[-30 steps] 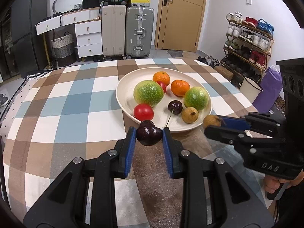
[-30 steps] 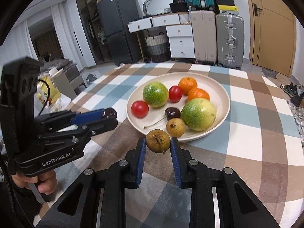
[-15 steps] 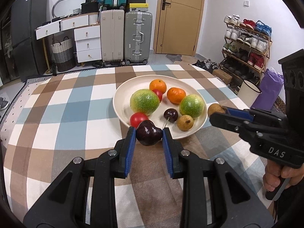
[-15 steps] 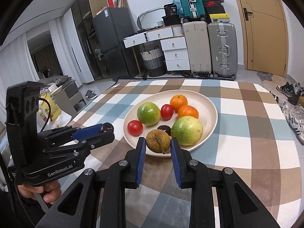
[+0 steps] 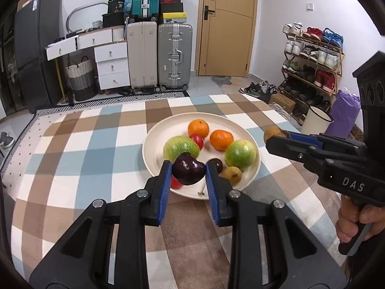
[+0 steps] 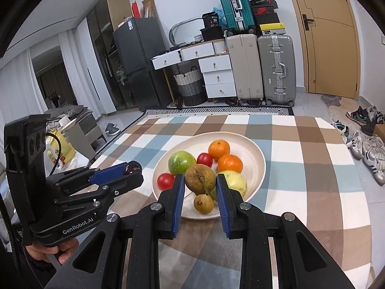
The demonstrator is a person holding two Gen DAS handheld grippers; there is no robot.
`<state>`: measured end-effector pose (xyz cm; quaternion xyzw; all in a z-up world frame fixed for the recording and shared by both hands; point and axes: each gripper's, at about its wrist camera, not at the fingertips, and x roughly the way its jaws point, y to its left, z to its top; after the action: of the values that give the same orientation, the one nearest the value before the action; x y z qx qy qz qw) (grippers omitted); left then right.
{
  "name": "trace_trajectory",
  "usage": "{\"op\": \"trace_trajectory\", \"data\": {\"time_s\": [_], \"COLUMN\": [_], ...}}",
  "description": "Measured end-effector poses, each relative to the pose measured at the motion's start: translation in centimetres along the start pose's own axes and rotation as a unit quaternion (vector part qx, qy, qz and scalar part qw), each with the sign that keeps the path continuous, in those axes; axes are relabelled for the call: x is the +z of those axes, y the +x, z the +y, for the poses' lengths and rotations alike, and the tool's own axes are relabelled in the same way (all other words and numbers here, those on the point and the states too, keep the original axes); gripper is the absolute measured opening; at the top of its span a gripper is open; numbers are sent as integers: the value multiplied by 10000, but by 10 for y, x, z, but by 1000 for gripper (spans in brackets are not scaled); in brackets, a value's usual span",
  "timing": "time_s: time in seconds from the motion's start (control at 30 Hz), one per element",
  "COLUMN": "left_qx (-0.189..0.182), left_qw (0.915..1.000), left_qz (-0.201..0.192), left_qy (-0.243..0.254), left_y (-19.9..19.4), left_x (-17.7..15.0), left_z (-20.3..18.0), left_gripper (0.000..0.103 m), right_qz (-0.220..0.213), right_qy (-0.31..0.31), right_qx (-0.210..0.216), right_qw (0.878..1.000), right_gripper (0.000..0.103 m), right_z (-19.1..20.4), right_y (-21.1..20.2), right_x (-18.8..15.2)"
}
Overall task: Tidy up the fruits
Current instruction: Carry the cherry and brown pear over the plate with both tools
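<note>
2 fruits are clamped: dark cherry (image 5: 189,172) in left tool (image 5: 189,175), brown longan (image 6: 200,179) in right tool (image 6: 200,187).

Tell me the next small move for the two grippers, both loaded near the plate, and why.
Probably carry the left gripper forward over the plate and lower before opening. It is shut on the dark cherry above the near rim, with bare plate ahead on the left. The right gripper, shut on the brown fruit, can wait.
</note>
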<state>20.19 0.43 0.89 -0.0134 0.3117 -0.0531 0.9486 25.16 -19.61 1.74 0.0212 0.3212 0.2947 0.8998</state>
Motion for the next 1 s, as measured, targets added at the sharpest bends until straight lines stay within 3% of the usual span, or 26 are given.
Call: {"op": "trace_trajectory", "data": {"time_s": [1.0], "left_qx": [-159], "left_qw": [9999], "left_qz": [10], "left_qy": [-6], "left_y": [47], "left_x": [3], "left_z": [-3], "left_gripper": [26], "right_qz": [223], "right_qy": [264], "right_qx": [-294], "right_qw": [9990], "right_gripper": [27], "right_z": [-3], "right_y": [66], "right_x": [11]}}
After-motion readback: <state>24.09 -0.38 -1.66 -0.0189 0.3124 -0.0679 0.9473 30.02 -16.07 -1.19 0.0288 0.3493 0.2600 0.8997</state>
